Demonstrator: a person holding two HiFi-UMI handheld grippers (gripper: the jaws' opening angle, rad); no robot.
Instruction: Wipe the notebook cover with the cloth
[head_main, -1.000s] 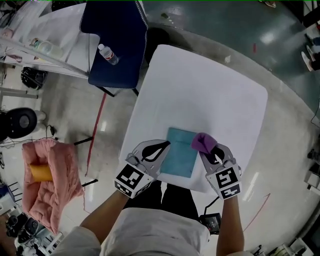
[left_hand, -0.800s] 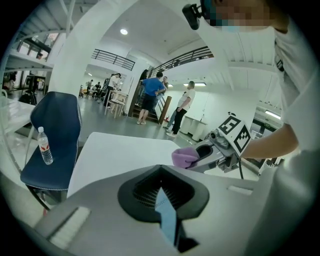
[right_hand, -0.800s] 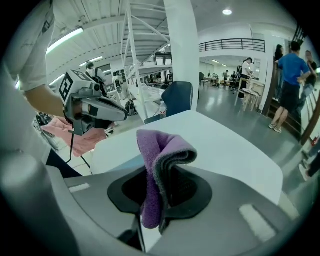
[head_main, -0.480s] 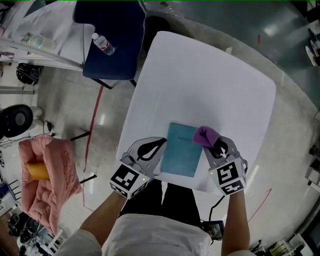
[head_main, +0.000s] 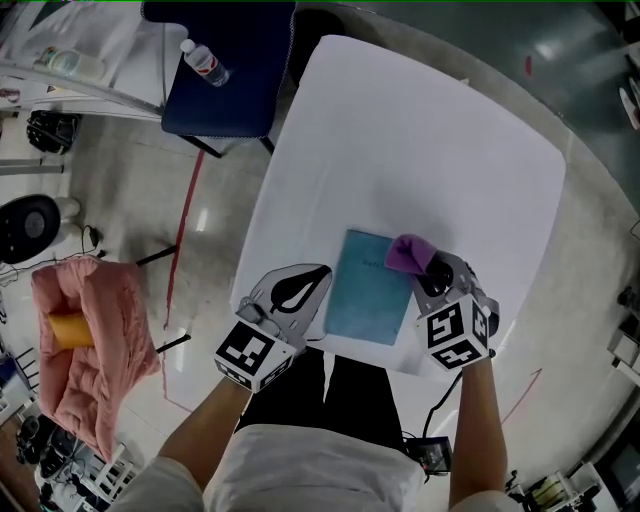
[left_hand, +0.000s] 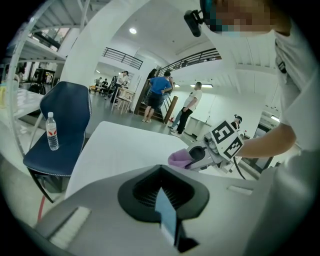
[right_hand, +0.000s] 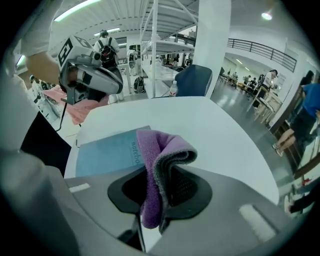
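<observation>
A teal notebook (head_main: 368, 288) (right_hand: 107, 150) lies flat near the front edge of the white table (head_main: 420, 130). A folded purple cloth (head_main: 407, 253) (right_hand: 161, 150) (left_hand: 177, 159) is pinched in my right gripper (head_main: 425, 265) (right_hand: 159, 187), which is shut on it. The cloth rests on the notebook's far right corner. At the notebook's left edge my left gripper (head_main: 322, 272) (left_hand: 162, 195) has its jaws closed, and a thin blue sliver shows between them. Nothing else is in them.
A dark blue chair (head_main: 225, 70) with a water bottle (head_main: 203, 62) on its seat stands at the table's far left. A pink padded bundle (head_main: 90, 340) lies on the floor to the left. Several people stand far off in the hall.
The head view has shifted a little. My right gripper has tipped up more steeply, still with the cloth on the notebook's far right corner. The left gripper stays at the left edge.
</observation>
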